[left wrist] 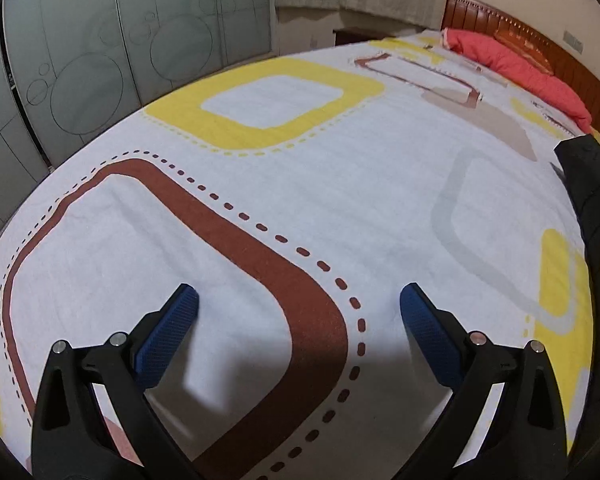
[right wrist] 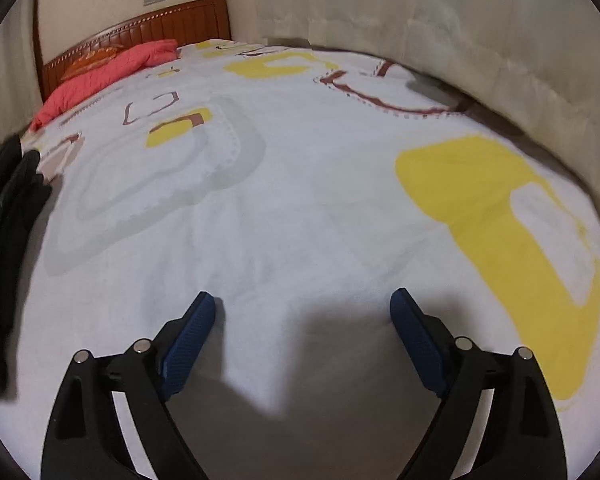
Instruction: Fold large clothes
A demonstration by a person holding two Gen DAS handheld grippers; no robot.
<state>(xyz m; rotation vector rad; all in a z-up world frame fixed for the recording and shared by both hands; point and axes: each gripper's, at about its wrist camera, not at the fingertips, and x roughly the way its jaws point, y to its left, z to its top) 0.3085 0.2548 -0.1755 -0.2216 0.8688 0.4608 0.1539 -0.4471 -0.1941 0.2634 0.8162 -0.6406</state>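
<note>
A dark garment (left wrist: 598, 208) lies on the bed at the right edge of the left wrist view. It also shows at the left edge of the right wrist view (right wrist: 8, 216), only partly in frame. My left gripper (left wrist: 299, 298) is open and empty, held over the white bedspread (left wrist: 340, 184), well left of the garment. My right gripper (right wrist: 302, 300) is open and empty over the bedspread (right wrist: 300, 200), well right of the garment.
A red quilt (left wrist: 516, 64) lies along the wooden headboard (left wrist: 540, 44); it also shows in the right wrist view (right wrist: 100, 72). Frosted wardrobe doors (left wrist: 100, 60) stand beyond the bed's left side. Curtains (right wrist: 460, 32) hang beyond its far side.
</note>
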